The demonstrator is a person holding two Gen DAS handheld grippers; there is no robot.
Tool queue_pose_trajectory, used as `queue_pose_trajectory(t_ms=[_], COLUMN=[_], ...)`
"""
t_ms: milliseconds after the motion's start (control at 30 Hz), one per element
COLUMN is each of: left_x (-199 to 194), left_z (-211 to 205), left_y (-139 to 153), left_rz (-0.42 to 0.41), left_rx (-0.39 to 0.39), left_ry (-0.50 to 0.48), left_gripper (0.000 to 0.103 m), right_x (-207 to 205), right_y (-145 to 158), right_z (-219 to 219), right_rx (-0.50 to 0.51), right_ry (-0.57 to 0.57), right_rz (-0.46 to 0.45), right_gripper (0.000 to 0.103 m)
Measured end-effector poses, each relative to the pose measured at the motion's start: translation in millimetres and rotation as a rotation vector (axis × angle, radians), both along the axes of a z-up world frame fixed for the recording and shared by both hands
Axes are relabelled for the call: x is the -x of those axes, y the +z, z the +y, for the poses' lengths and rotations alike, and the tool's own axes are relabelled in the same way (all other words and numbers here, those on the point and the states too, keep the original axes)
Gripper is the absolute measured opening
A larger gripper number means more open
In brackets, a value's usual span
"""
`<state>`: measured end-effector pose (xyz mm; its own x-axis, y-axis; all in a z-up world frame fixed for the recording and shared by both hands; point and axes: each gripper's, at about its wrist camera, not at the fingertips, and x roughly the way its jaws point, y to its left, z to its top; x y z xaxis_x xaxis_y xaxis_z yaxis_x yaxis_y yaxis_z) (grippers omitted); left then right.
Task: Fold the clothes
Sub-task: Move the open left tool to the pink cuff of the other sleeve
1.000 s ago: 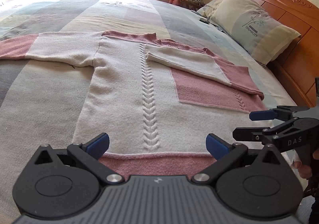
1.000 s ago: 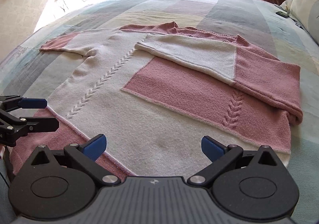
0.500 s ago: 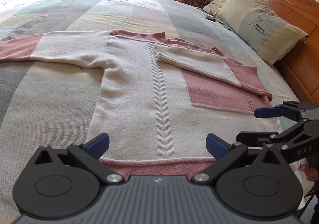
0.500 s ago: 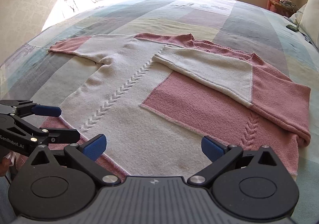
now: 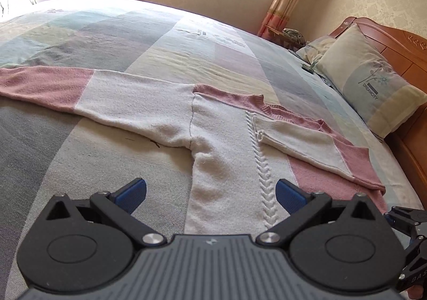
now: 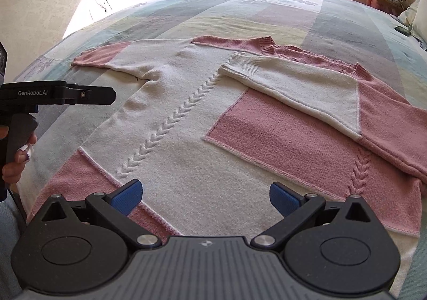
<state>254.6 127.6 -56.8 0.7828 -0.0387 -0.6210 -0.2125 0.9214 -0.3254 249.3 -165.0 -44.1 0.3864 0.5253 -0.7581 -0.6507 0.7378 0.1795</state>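
A cream and pink knitted sweater (image 5: 224,156) (image 6: 186,118) lies flat on the bed. Its right sleeve (image 6: 293,84) is folded across the chest; its left sleeve (image 5: 80,89) stretches out straight toward the left. My left gripper (image 5: 210,193) is open above the sweater's left side below the armpit, holding nothing. It also shows in the right wrist view as a left gripper (image 6: 69,96) seen side-on, held by a hand (image 6: 16,164). My right gripper (image 6: 204,197) is open over the lower body of the sweater, near the hem, and holds nothing.
The bed (image 5: 133,33) has a pastel patchwork cover. Pillows (image 5: 368,86) lean on a wooden headboard (image 5: 400,44) at the right. Curtains and a window stand beyond the far edge. A small dark object (image 6: 401,30) lies near the pillows.
My left gripper has lifted and swung left and forward, from the hem to the sweater's left side. My right gripper has edged forward over the hem. Both stay open.
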Motion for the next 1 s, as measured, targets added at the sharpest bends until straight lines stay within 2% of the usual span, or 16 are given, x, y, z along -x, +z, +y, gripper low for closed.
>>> queue_pose_trajectory(t_ms=[167,300,367,467,633,1000], left_x=[-10,-15,-19,-20,-34,-46], left_z=[44,88,105,128,145,189], left_y=[-9,-23,-32,-45,-46,-57], left_rz=[-0.063,-0.119,-0.106,-0.140,-0.148,-0.241], left_rx=[0.026,0.105,0.139,0.208,0.208,0.255], left_ry=[0.096,0.182,0.215,0.216,0.198,0.290], left_gripper=[0.102,0.102,0.102,0.102,0.102,0.102], right_x=[0,-6,-10,-14,-20,-12], right_y=[2,2,-3,-11,-21,-26], right_z=[2,0,0,0,1,7], right_rx=[-0.045,-0.093,-0.101,-0.080,-0.081,-0.058], right_ry=[0.007,-0.009,-0.026,-0.050,-0.069,-0.051], right_rz=[-0.034,-0.051,-0.046,-0.047,-0.027,-0.049], right_gripper=[0.103,0.103,0.103,0.103,0.103,0.103])
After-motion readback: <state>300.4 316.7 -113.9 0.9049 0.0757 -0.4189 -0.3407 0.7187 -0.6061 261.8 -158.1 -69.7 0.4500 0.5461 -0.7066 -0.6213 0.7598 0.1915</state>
